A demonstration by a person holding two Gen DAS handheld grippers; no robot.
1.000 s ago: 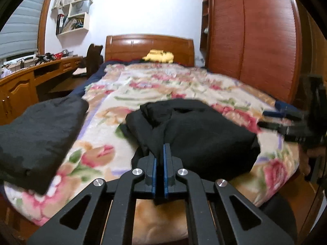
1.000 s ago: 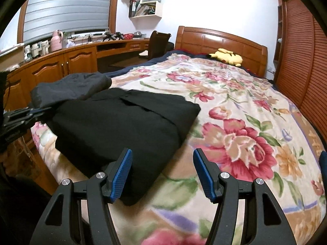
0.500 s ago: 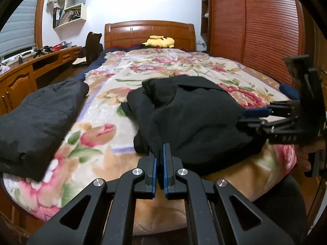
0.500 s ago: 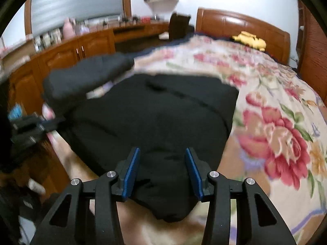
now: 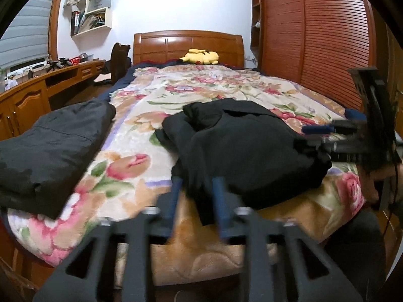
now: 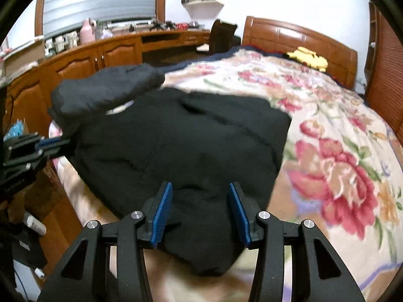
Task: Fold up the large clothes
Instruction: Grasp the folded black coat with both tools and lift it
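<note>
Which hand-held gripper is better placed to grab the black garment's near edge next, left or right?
Probably the right hand-held gripper: its open fingers already straddle the near edge of the black garment. The left hand-held gripper is open too, but blurred at the garment's side corner.

light: dim indoor, warm | blur: left claw (image 5: 195, 202) smeared | edges: fisheye-bent, dark corners

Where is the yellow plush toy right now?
The yellow plush toy lies at the head of the bed against the wooden headboard, far beyond the black garment; the right wrist view shows it too.
</note>
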